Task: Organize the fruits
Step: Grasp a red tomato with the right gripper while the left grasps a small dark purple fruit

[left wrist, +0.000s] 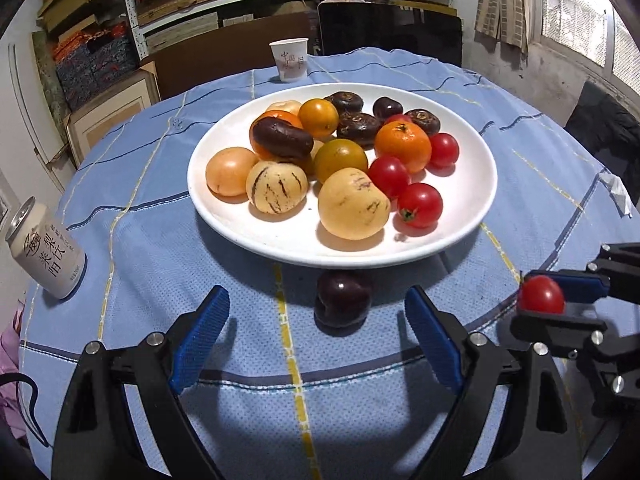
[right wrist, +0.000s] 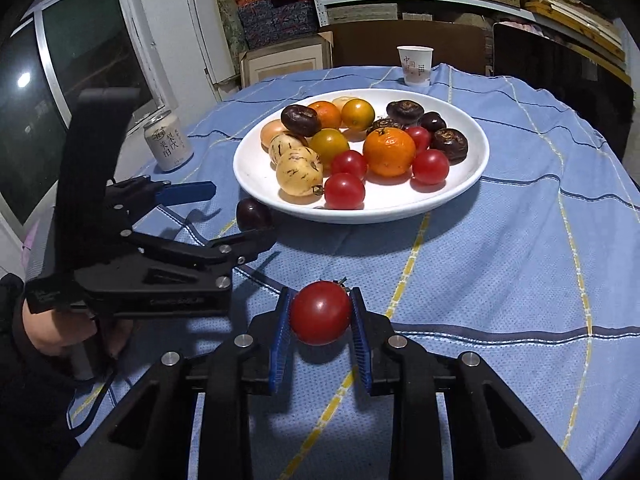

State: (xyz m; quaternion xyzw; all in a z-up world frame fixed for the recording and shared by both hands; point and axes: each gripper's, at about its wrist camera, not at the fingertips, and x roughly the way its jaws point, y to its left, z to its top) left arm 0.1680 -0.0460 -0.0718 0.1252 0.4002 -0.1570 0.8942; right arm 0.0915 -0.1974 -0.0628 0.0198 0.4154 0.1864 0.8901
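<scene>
- Blue pads of the right tool (right wrist: 321, 322) are seen pressed against a red cherry tomato (right wrist: 320, 312), which is pinched between them and held clear of the worktop (right wrist: 500, 264), on the near side of the white plate (right wrist: 472, 184).
- From the left wrist view the same cherry tomato (left wrist: 541, 294) is seen gripped off to the right of the plate's near rim (left wrist: 360, 262), so the carried fruit lies nearer the plate's right-hand half — where the other red tomatoes (left wrist: 419, 205) are gathered.
- The left tool (left wrist: 318, 340) is held spread wide, nothing between its pads; the dark plum (left wrist: 343, 298) lies on the cloth straight ahead of it, centred in the gap but beyond the tips.
- The plum is found just beside the plate's near rim, touching or nearly touching it — which of the two cannot be told. In the right wrist view the plum (right wrist: 253, 213) sits at the plate's near-left edge, between the left tool's fingers (right wrist: 240, 252).
- The left tool is judged the nearer one for the plum: a short forward push would bring the pads alongside it. The plum is roundish, so no long axis matters; the rim close behind it leaves little room for overshoot.
- For the tomato, the coming move is judged to be forward over the rim, towards the red group.
- A drink can (left wrist: 42, 250) stands well to the left of the plate and a paper cup (left wrist: 289, 59) beyond its far rim, both out of the way.
</scene>
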